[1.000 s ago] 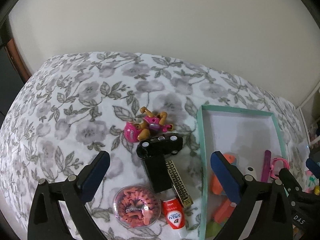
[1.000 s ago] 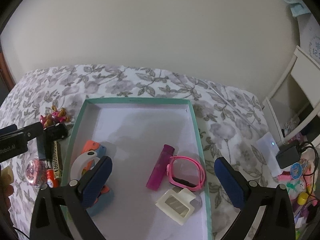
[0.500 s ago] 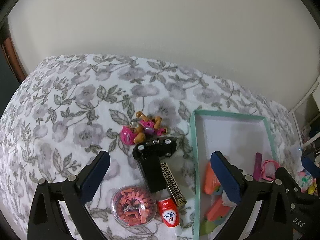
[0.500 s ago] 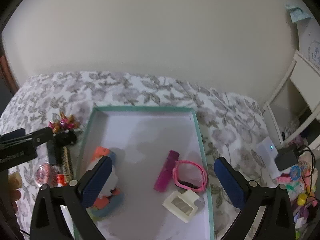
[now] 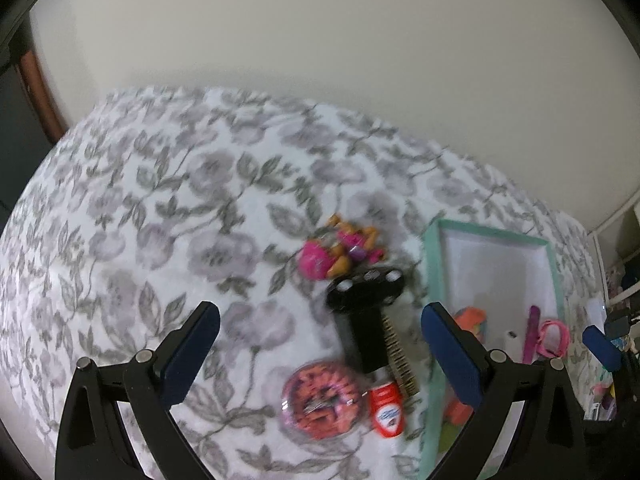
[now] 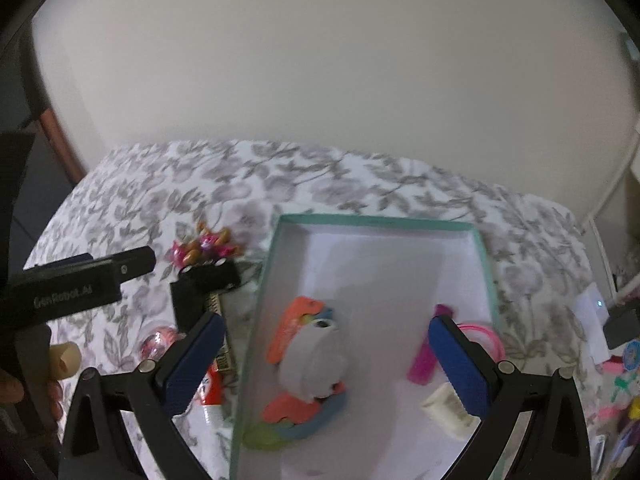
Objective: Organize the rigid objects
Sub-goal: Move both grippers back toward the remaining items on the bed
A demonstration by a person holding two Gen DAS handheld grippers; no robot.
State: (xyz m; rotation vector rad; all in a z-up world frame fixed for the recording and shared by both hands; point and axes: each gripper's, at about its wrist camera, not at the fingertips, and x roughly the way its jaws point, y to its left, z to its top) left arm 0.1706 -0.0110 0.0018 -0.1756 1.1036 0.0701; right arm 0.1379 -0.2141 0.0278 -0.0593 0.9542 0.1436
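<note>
On the floral bedspread lie a pink-and-orange toy figure (image 5: 341, 249), a black toy car (image 5: 366, 283), a black box (image 5: 366, 342), a patterned strip (image 5: 400, 354), a clear ball with orange bits (image 5: 323, 399) and a red-capped tube (image 5: 386, 411). My left gripper (image 5: 320, 358) hangs open above this pile, holding nothing. The teal-rimmed tray (image 6: 376, 221) holds an orange-blue-grey toy (image 6: 310, 364), a magenta stick (image 6: 426, 358), a pink ring (image 6: 486, 338) and a white piece (image 6: 448, 404). My right gripper (image 6: 326, 364) is open over the tray.
A plain wall rises behind the bed. A white charger with a light (image 6: 592, 316) and small colourful clutter (image 6: 618, 384) sit off the bed's right side. A hand (image 6: 28, 376) holds the left gripper at the right wrist view's left edge.
Both grippers have pulled back and risen, so the pile and tray look smaller and lower. The left view swung left; both are motion-blurred. Nothing was picked up.
</note>
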